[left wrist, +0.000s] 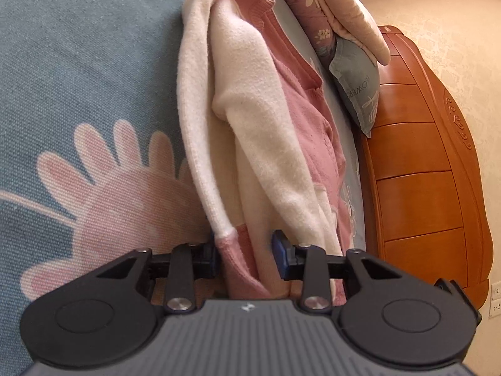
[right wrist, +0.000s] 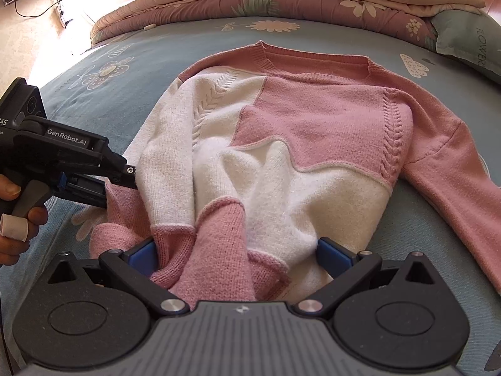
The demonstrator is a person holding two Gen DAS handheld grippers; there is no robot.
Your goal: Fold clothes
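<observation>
The pink-and-cream sweater (right wrist: 281,144) lies on the bed (right wrist: 131,62), collar toward 12 o'clock, soft and floppy, so grab thick bunched hem: right gripper (right wrist: 242,258) fingers spread around it, left gripper (left wrist: 244,257) probably pinching a cuff.

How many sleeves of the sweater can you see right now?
2. The white sleeve is folded in along the sweater, its pink cuff at the left gripper. The pink sleeve lies spread out on the bed sheet, on the opposite side.
</observation>
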